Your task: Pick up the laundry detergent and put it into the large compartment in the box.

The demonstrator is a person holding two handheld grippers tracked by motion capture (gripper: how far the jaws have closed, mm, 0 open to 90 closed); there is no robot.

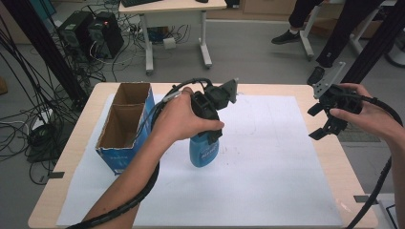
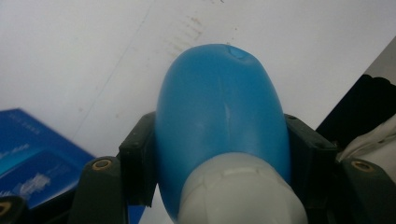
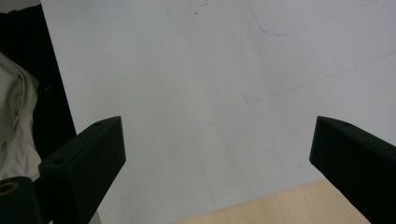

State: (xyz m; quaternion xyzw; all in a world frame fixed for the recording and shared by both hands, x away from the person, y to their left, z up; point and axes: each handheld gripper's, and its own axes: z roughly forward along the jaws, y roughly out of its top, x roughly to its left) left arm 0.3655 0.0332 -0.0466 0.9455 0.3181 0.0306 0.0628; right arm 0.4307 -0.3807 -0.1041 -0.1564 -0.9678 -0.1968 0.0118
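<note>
A blue plastic bottle (image 1: 203, 151) with a white cap (image 2: 243, 191) is held upright over the white paper (image 1: 267, 162), near the table's middle. My left gripper (image 1: 210, 136) comes down on it from above, and its black pads (image 2: 137, 154) press on both sides of the bottle (image 2: 219, 107) just below the cap. Off to the right, above the paper's right edge, my right gripper (image 1: 316, 122) is held in the air. Its jaws stand wide apart with nothing between them, seen from behind in the right gripper view (image 3: 217, 140).
An open cardboard box (image 1: 125, 125) with blue sides stands at the table's left, close to the bottle; its blue wall (image 2: 32, 158) also shows. Thin drawn outlines (image 3: 299, 84) mark the paper. Beyond the far edge are a desk (image 1: 176, 19), computers and a person's legs (image 1: 329, 33).
</note>
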